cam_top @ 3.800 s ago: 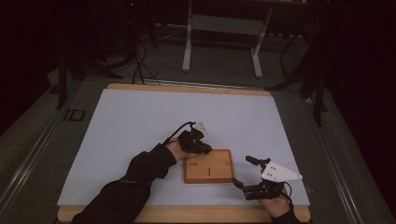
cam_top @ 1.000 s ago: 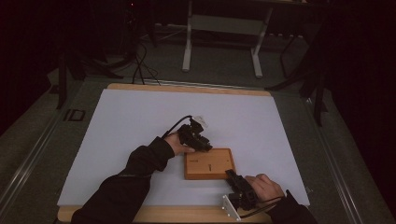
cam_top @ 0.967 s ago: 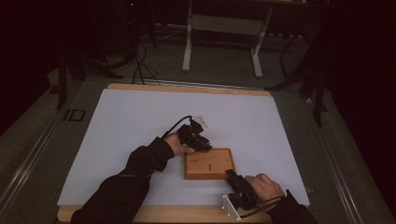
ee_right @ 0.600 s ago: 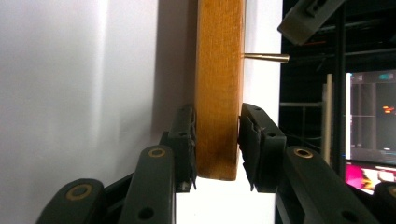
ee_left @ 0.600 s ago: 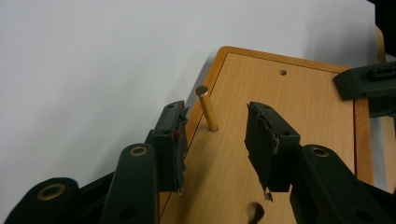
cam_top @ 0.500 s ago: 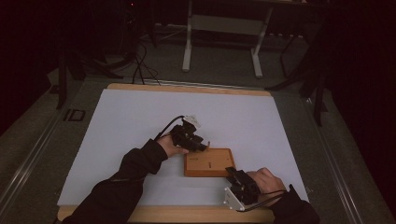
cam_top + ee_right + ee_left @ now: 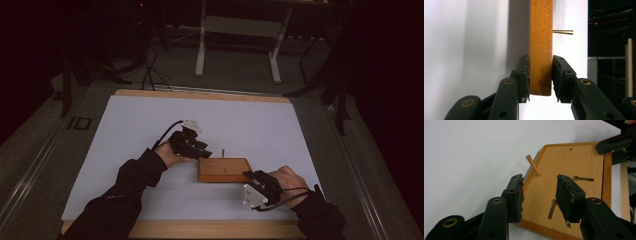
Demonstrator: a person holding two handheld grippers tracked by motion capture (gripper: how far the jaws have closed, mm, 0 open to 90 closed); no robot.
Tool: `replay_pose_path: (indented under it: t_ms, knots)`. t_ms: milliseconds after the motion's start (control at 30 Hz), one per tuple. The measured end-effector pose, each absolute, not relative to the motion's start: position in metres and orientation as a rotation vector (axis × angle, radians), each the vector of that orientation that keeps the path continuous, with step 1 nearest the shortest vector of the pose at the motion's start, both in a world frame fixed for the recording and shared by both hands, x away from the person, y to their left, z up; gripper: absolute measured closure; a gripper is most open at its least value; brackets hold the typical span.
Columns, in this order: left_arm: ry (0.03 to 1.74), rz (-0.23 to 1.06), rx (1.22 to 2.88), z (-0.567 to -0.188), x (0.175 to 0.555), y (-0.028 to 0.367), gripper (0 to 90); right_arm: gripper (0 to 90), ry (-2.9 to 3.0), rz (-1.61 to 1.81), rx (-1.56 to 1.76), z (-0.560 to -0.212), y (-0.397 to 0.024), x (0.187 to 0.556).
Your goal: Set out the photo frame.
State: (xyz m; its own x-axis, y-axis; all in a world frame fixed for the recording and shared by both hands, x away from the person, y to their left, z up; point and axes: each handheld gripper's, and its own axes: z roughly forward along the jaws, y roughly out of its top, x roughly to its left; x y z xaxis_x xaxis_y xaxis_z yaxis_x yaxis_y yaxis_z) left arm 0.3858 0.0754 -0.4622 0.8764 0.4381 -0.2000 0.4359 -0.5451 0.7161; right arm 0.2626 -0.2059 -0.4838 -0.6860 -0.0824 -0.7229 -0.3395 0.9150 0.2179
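The wooden board lies on the white table cover, between the person's two hands. It is a flat, rectangular block with a darker raised rim, a few small holes and a short slot in its top face.

The right gripper clamps the board's near right corner by its edge. In the right gripper view the board stands edge-on between the two black pads, which press against its top and bottom faces. The right hand sits just behind the gripper, turned on its side, with the grey plate facing the camera in the high view.

The left gripper is at the board's far left corner. In the left gripper view its jaws stand apart above the board, with nothing between the pads; they have just been opening. A thin brass-coloured peg stands in a hole near the board's edge, just ahead of the left jaw and clear of it, leaning slightly as seen from this gripper. The same peg shows in the high view as a short upright pin at the board's far edge, just to the right of the left gripper. In the right gripper view the peg juts out sideways from the board's top face, well ahead of the jaws.
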Motion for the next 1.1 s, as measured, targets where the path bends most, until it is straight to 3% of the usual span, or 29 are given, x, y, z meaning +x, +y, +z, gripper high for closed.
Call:
replay_pose_path:
  t_ms: [600,1100]
  knots:
    - [0.674,0.061,2.148,-0.458,0.363,0.13,53.7,70.0,2.519,0.519,-0.265,-0.441,-0.207,0.316]
    - [0.681,0.091,2.105,-0.468,0.333,0.15,43.7,70.0,2.714,0.585,-0.161,-0.42,-0.203,0.365]
